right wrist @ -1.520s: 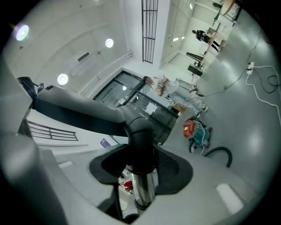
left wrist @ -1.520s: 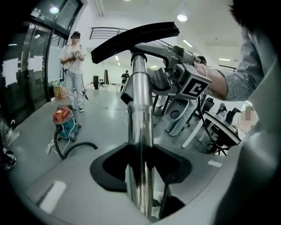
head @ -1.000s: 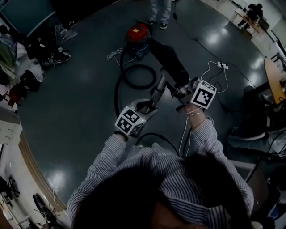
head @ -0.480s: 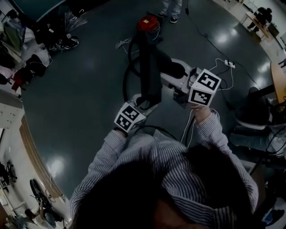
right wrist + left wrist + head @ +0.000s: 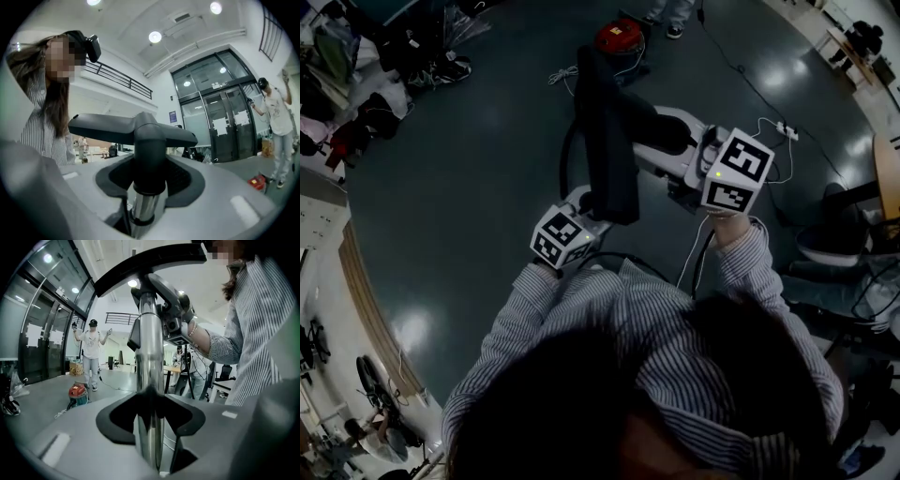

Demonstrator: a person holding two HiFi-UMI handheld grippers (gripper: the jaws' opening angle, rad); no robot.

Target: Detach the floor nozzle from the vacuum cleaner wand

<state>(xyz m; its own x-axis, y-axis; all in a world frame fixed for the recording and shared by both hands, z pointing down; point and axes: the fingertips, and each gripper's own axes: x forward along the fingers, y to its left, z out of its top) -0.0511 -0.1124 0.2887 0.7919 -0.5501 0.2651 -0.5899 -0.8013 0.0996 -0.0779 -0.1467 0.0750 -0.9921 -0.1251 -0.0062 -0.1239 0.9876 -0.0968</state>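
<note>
Claws gripped both parts, raised above the floor: left claw was clamped on the chrome wand, right claw on the black neck of the floor nozzle, which sat joined to the wand. Red vacuum cleaner stood on the floor beyond.

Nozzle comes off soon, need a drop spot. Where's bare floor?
Bare floor left of the hose, between the clutter pile and the curved ledge. Crowded right: cable, power strip, chair. Red vacuum sits ahead.
</note>
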